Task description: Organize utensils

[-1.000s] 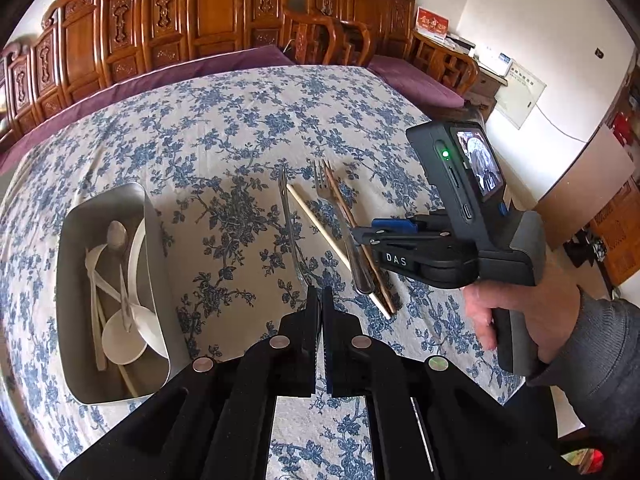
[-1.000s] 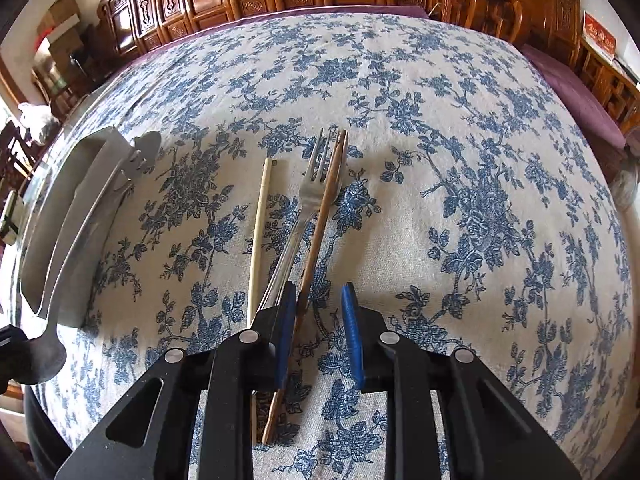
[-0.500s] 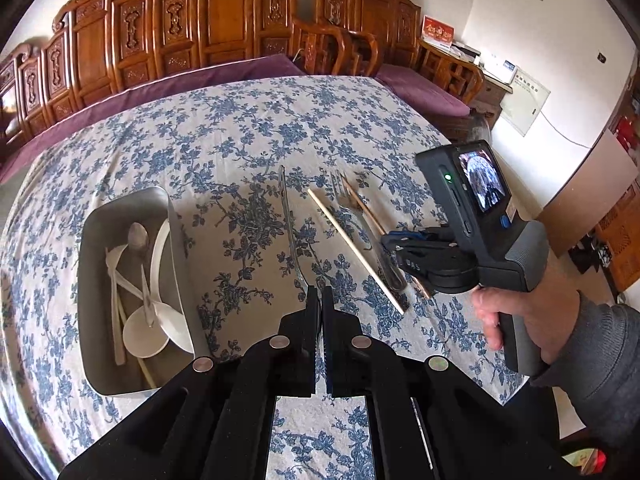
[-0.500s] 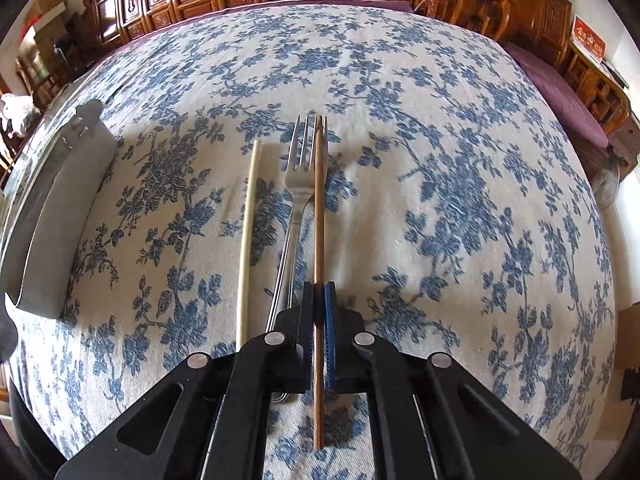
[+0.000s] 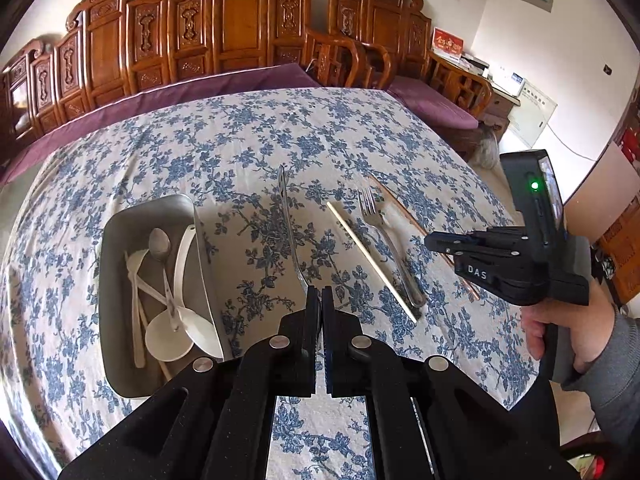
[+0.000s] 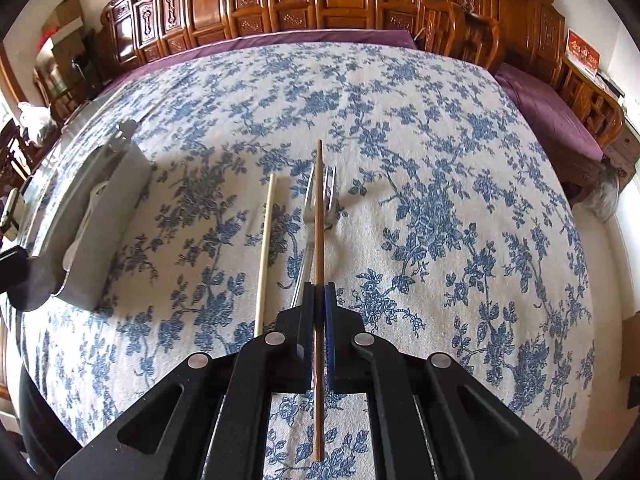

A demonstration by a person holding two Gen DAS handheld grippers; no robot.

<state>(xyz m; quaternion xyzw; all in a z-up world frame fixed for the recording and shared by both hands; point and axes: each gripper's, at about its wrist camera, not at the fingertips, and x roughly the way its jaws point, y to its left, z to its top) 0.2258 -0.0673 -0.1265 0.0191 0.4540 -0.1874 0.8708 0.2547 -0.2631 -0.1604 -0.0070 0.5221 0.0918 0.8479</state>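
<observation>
Nearest us, the left gripper (image 5: 321, 294) is clenched on the handle of a steel fork (image 5: 289, 220), which sticks out forward above the floral tablecloth (image 5: 240, 152). The right gripper (image 6: 320, 292) is clamped on the brown chopstick (image 6: 318, 216); its shaft runs straight out ahead and also trails back between the jaws.

Just under that chopstick a second fork (image 6: 316, 216) lies on the cloth, with the pale chopstick (image 6: 265, 248) beside it on its left, apart from it. Nothing blocks the way between them and the tray.

To the left we see the metal tray (image 5: 116, 232) holding white spoons (image 5: 168, 336) and one metal spoon (image 5: 160, 240), crossed over each other.

In the left wrist view the right hand (image 5: 560, 332) grips its handle upright at the table's right edge, fingers pointing left across the cloth.

Farthest back: purple cushions (image 6: 304, 38), then carved wooden chairs (image 5: 240, 28) along the wall.
</observation>
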